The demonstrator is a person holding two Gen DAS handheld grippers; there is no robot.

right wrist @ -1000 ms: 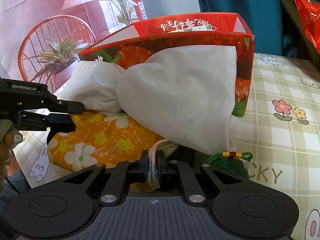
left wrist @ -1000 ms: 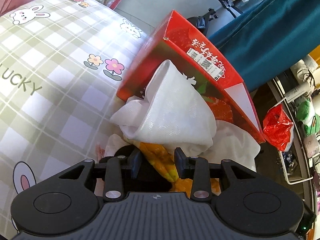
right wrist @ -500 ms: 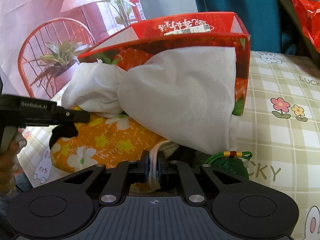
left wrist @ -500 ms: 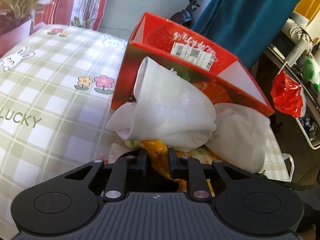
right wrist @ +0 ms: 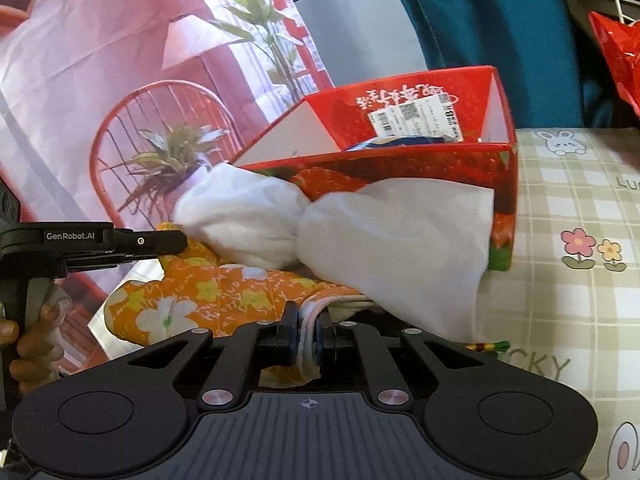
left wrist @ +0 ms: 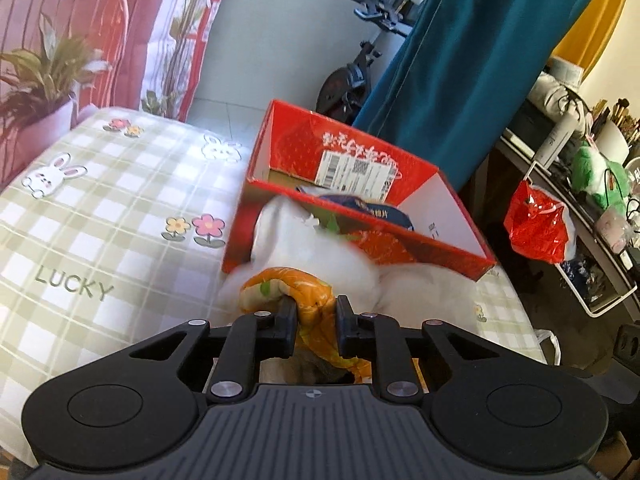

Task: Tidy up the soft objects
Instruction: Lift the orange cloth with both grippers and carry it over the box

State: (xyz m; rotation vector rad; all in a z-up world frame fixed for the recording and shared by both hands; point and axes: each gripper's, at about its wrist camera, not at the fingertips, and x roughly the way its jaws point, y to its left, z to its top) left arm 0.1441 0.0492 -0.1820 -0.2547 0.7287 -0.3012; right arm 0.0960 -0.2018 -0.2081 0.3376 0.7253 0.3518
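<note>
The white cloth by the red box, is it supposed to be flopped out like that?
It looks out of place. The white cloth is bunched and twisted against the outside of the red box, lying on the orange flowered cloth instead of inside. Both grippers, left and right, pinch the orange cloth's edges.

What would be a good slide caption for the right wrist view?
Right tool shut on the orange floral cloth, white fabric bundle lying on it beside the red box.
</note>
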